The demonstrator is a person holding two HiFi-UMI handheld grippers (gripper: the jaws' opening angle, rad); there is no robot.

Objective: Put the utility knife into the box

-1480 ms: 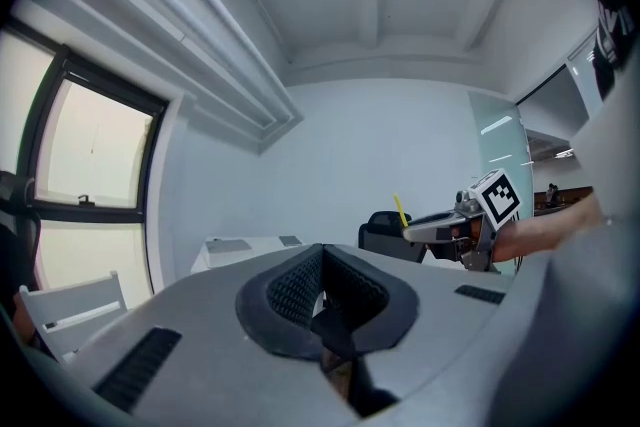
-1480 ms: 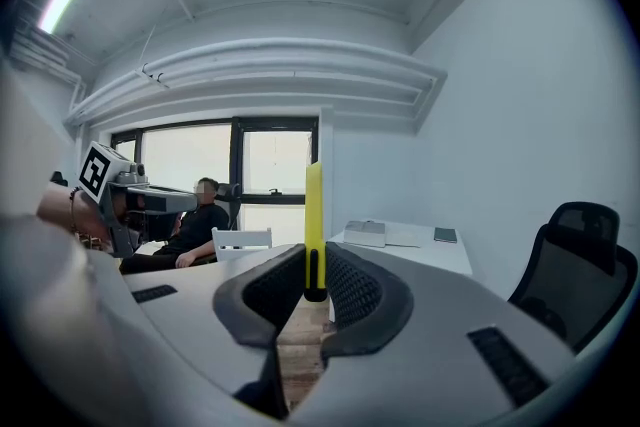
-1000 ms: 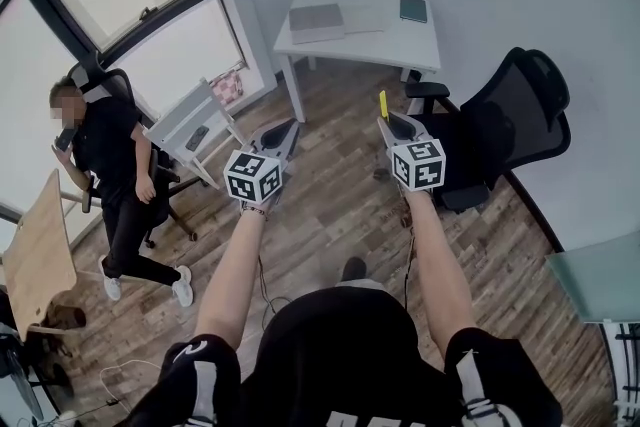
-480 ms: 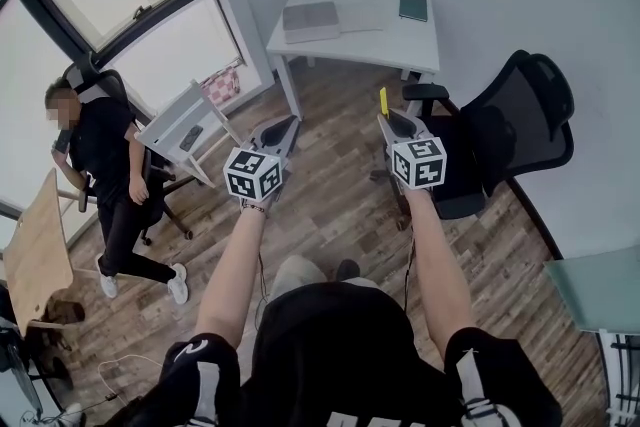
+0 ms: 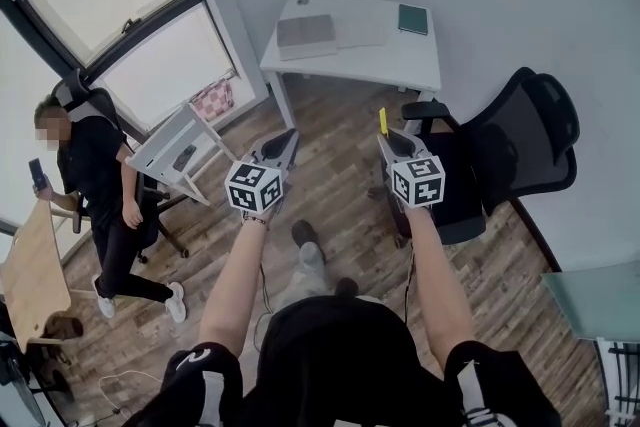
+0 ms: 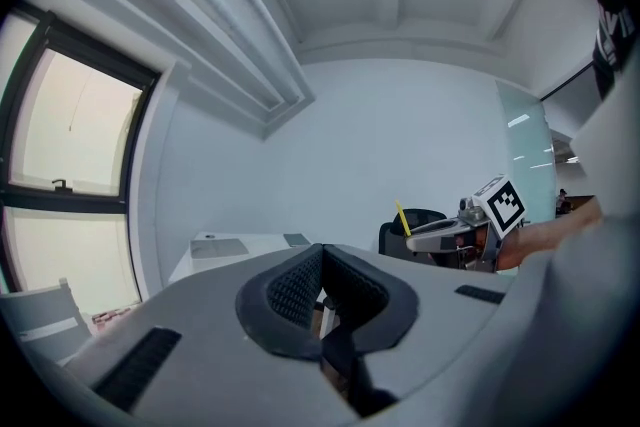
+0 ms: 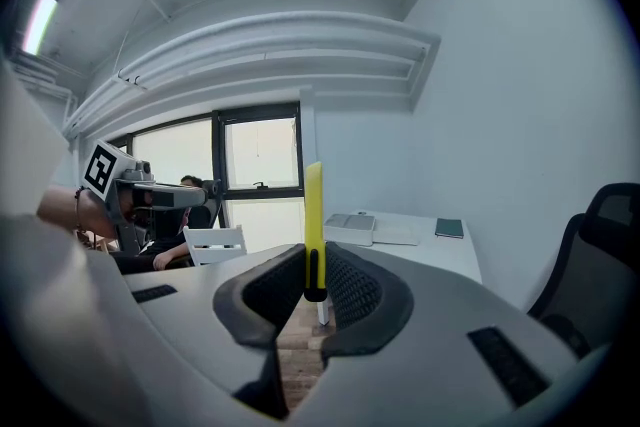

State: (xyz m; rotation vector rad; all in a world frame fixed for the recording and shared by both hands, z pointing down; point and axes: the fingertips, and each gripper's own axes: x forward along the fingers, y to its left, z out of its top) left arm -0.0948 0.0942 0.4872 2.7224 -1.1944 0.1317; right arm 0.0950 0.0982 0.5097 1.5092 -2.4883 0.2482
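A yellow utility knife (image 5: 382,121) stands upright between the pads of my right gripper (image 5: 385,139), which is shut on it. In the right gripper view the knife (image 7: 313,215) rises above the jaws, which close on its dark lower end. My left gripper (image 5: 290,135) is held level beside it, jaws shut with nothing in them (image 6: 321,253). A flat grey box (image 5: 306,33) lies on the white desk (image 5: 370,60) ahead, well beyond both grippers. The box (image 7: 349,228) also shows just right of the knife.
A green notebook (image 5: 413,19) lies at the desk's far right corner. A black office chair (image 5: 505,140) stands right of my right gripper. A white chair (image 5: 175,147) and a seated person (image 5: 95,180) are at the left, by the window. Wooden floor lies below.
Both grippers have moved forward toward the white desk, side by side, the knife still held. A foot has stepped forward below. The seated person has lifted a phone.
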